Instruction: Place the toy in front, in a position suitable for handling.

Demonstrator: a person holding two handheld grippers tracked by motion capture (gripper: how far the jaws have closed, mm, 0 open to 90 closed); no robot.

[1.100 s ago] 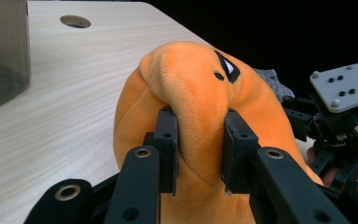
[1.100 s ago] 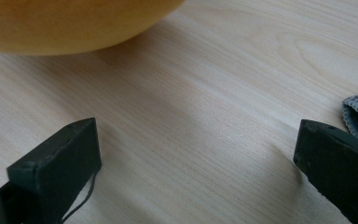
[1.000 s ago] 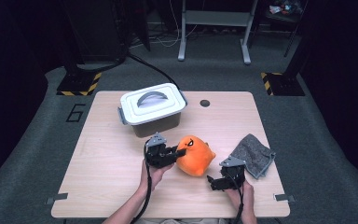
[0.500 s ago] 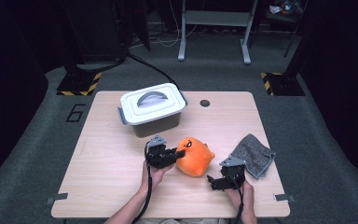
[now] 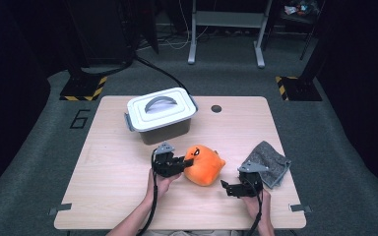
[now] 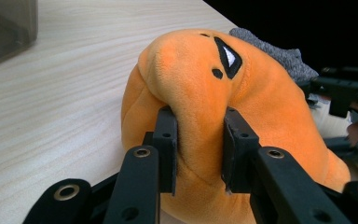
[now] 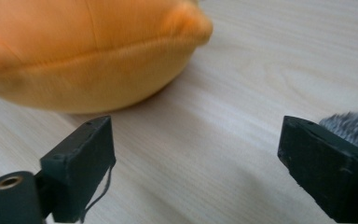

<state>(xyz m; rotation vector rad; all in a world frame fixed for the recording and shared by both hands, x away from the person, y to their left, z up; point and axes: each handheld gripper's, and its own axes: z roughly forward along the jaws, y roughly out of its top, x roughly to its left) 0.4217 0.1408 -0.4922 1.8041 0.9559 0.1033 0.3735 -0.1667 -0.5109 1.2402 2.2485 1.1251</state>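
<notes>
A pale wooden table (image 5: 108, 196) sits in the middle of the high view, holding three things: one orange plush toy (image 5: 204, 164), one grey cloth (image 5: 269, 163) and one lidded grey storage box (image 5: 160, 114). The toy lies just below the frame's centre. The box stands up and left of it, and the cloth lies at right, near the table's right edge.

Two hand-held grippers come in from the bottom. The left gripper (image 5: 178, 164) pinches a fold of the toy between its pads (image 6: 168, 140). The right gripper (image 5: 230, 188) hangs just below and right of the toy; its jaws have just been closing but stand wide apart, with bare tabletop between them.

A painted "6" (image 5: 79, 118) marks the floor left of the table. Bare wood lies open across the table's left and lower parts.
</notes>
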